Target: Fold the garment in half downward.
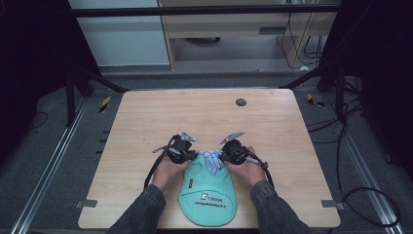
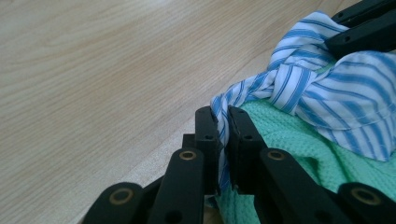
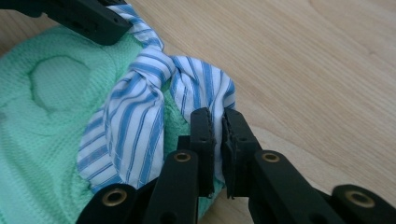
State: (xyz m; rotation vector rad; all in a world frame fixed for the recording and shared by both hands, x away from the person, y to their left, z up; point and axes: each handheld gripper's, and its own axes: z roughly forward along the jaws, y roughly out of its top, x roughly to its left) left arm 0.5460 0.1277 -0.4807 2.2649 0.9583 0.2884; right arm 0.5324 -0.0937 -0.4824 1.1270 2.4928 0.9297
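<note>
A mint-green bib (image 1: 207, 192) is laid flat on the near edge of the wooden table (image 1: 146, 122), with its blue-and-white striped ties (image 1: 212, 159) knotted together at the far end. The left gripper (image 2: 223, 140) is closed on one striped tie end, which is pinched between its jaws. The right gripper (image 3: 217, 140) is closed in the same way on the other tie end, just beside the knot (image 3: 161, 70)

Light wood table (image 1: 204, 117) on a grey carpet floor (image 1: 39, 161), dim room. Black frame legs (image 1: 97, 80) at the corners, pale cabinet (image 1: 234, 24) behind, loose cables (image 1: 360, 195) on the right.
</note>
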